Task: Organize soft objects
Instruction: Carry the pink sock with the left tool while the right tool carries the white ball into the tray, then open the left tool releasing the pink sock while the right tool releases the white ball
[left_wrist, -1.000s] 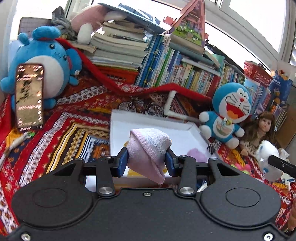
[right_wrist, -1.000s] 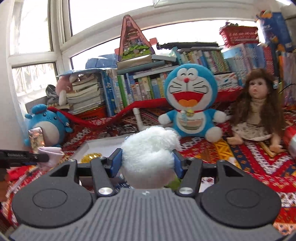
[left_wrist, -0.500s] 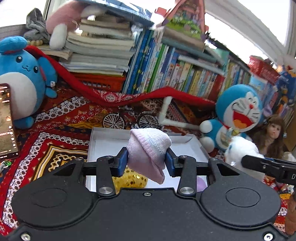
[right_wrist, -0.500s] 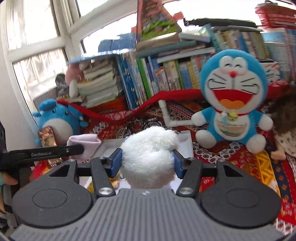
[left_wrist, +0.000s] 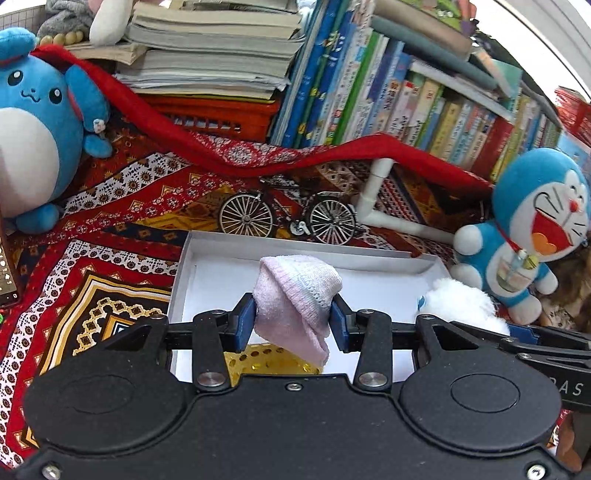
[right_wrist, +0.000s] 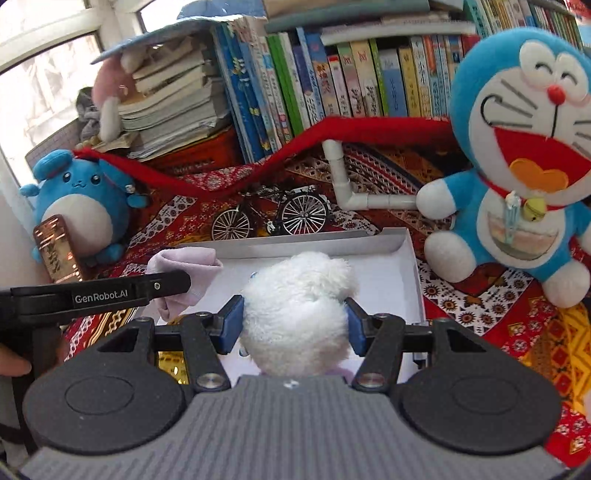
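In the left wrist view, the left gripper (left_wrist: 292, 320) is sitting at lower centre, its blue pads clamping a pink sock (left_wrist: 295, 301) from both sides. The sock is standing roughly upright: its long axis is running top to bottom of the frame, the folded rounded end pointing up and the loose end hanging down below the pads. Under it, at the near edge of a white box (left_wrist: 186, 266), a yellow perforated item (left_wrist: 258, 363) is lying inside; what it is cannot be told. The sock is hanging over the near part of this box.

In the right wrist view, the right gripper (right_wrist: 295, 328) is pressing its blue pads into a white fluffy toy (right_wrist: 297, 306) at centre frame. The toy is a rounded lump, slightly taller than wide, its bulk rising up-frame, above the box's (right_wrist: 410, 258) near part. A pale purple item (right_wrist: 341, 371) is peeking out just beneath it.

Beyond the box, a miniature bicycle (left_wrist: 288, 216) is standing on the patterned red cloth (left_wrist: 110, 206), with a white pipe elbow (left_wrist: 373, 192) to its right. A round blue plush (left_wrist: 33, 122) is sitting at the left edge, and a blue-and-white cat plush (right_wrist: 524, 162) at the right. Farthest back, stacked and upright books (left_wrist: 369, 88) are filling the top of the frame.
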